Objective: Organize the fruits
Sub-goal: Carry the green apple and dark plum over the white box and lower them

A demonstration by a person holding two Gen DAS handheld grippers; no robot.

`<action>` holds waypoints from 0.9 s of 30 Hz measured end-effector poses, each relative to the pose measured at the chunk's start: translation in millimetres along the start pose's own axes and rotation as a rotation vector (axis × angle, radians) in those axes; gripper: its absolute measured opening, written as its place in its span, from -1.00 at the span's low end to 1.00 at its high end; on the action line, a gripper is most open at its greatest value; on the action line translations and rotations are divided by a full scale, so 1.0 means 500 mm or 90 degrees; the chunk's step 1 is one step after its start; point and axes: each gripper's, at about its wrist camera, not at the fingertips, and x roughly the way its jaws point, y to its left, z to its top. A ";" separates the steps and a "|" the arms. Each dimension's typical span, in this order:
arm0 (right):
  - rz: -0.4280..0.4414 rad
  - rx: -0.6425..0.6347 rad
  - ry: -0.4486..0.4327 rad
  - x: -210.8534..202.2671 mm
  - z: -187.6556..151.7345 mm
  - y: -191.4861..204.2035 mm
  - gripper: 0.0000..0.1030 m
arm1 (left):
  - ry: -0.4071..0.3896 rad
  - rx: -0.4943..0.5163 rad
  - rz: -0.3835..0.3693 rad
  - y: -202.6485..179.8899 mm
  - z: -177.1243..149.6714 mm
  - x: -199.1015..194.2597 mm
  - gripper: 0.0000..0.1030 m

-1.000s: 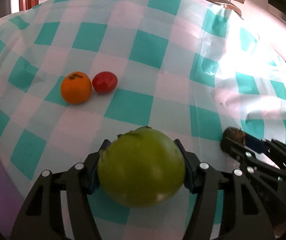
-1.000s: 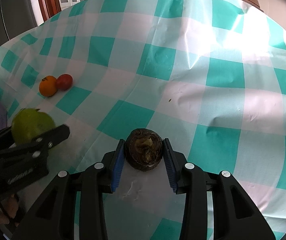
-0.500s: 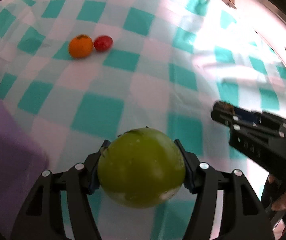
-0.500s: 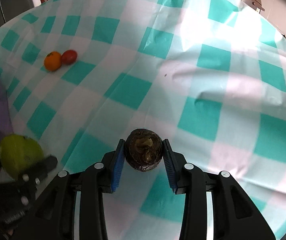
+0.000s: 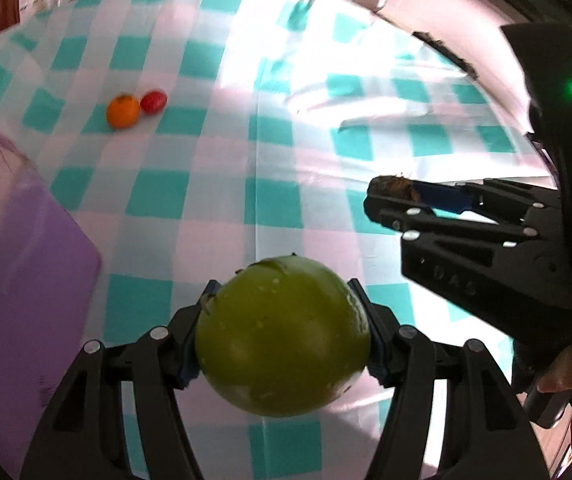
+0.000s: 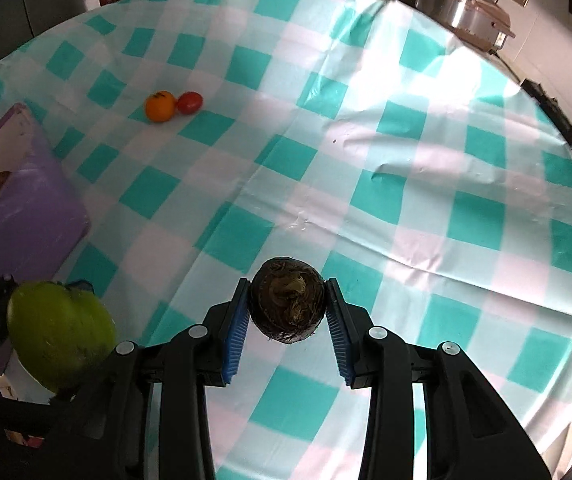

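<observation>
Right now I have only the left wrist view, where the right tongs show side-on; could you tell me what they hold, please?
Observer: A dark brown, rough, round fruit, clamped between the blue pads of the right tongs.
Operator: Does my green fruit show from that side?
Observer: Yes, the green fruit sits at the lower left of the right wrist view, just below the purple board.
Operator: My far background is blurred; what is there?
Observer: A silver lidded cooker past the table's far right edge.

Bright daylight glare on tablecloth (image 6: 366,92), left view motion-blurred, fisheye-curved dark edges
</observation>
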 end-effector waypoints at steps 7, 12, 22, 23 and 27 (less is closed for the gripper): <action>-0.025 -0.017 -0.043 -0.103 0.014 0.062 -0.27 | -0.066 0.018 -0.016 0.034 -0.002 -0.128 0.22; -0.031 -0.042 -0.073 -0.161 0.034 0.133 -0.27 | -0.119 0.008 -0.019 0.087 -0.009 -0.220 0.22; -0.007 -0.127 -0.113 -0.216 0.080 0.321 -0.27 | -0.182 -0.068 0.030 0.245 -0.054 -0.349 0.22; -0.005 -0.135 -0.115 -0.218 0.084 0.338 -0.27 | -0.185 -0.077 0.038 0.263 -0.062 -0.359 0.22; 0.011 -0.174 -0.123 -0.220 0.098 0.415 -0.27 | -0.193 -0.106 0.062 0.326 -0.088 -0.387 0.22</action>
